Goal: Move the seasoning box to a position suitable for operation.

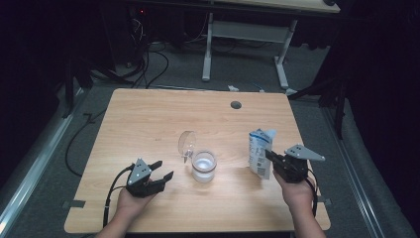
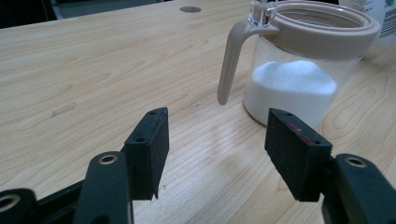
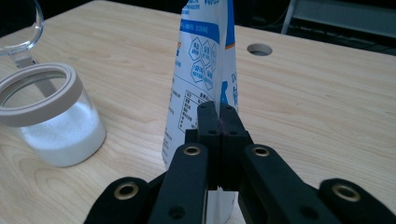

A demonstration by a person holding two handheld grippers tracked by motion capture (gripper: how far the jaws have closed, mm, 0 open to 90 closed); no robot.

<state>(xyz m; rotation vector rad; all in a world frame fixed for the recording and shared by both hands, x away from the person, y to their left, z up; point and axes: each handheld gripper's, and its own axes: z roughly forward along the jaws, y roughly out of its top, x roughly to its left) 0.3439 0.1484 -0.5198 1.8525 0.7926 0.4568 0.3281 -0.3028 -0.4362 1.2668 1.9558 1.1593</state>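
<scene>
A clear glass jar (image 1: 204,166) (image 2: 299,74) (image 3: 51,119) with a beige rim and handle stands mid-table, partly filled with white powder; its clear lid (image 1: 186,144) is flipped up behind it. My left gripper (image 1: 161,174) (image 2: 219,149) stands open just left of the jar, nothing between its fingers. A white and blue pouch (image 1: 260,151) (image 3: 203,70) stands upright to the right of the jar. My right gripper (image 1: 269,154) (image 3: 218,116) is shut on the pouch's lower edge.
The wooden table (image 1: 148,119) has a round cable hole (image 1: 236,104) (image 3: 259,49) near its far edge. Beyond the table a white desk frame (image 1: 242,34) and cables lie on the floor.
</scene>
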